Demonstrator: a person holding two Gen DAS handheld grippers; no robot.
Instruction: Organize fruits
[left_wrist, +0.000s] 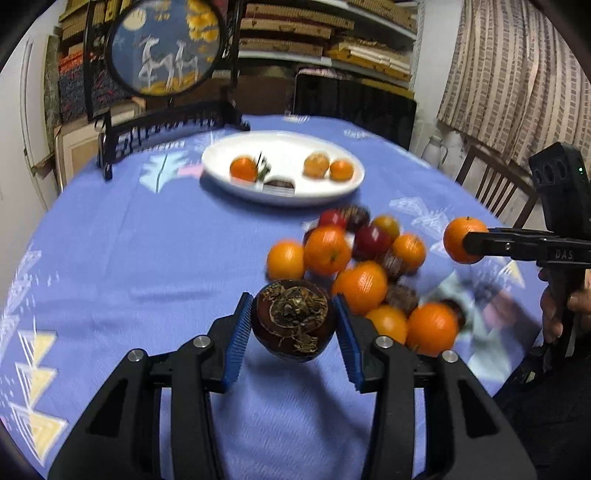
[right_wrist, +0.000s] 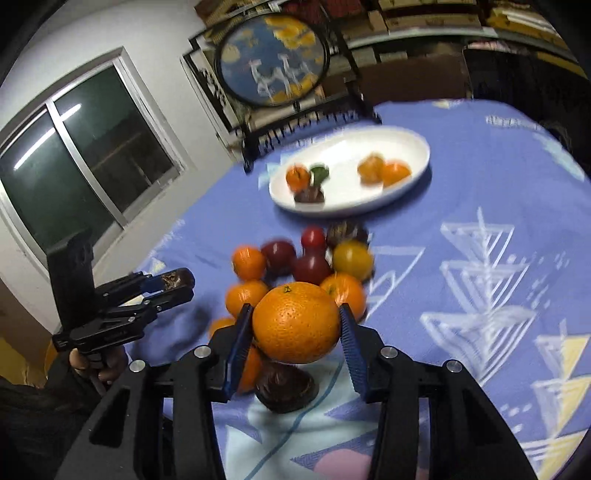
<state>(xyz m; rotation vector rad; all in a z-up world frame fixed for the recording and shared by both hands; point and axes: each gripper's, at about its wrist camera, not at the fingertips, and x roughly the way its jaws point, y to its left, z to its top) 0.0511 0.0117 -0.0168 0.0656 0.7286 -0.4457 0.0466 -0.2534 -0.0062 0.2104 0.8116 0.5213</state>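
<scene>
My left gripper (left_wrist: 293, 325) is shut on a dark brown mangosteen (left_wrist: 293, 319) and holds it above the blue tablecloth; it also shows in the right wrist view (right_wrist: 173, 282). My right gripper (right_wrist: 295, 325) is shut on an orange (right_wrist: 296, 322), lifted over the fruit pile; it shows at the right of the left wrist view (left_wrist: 467, 242), holding the orange (left_wrist: 456, 236). A pile of oranges, red fruits and mangosteens (left_wrist: 365, 258) lies on the table. A white oval plate (left_wrist: 332, 192) farther back holds three oranges and a dark fruit.
A round painted screen on a black stand (left_wrist: 166, 48) stands at the table's far left edge. A wooden chair (left_wrist: 495, 184) is at the right. Shelves with boxes line the back wall. A window (right_wrist: 74, 158) is at the left.
</scene>
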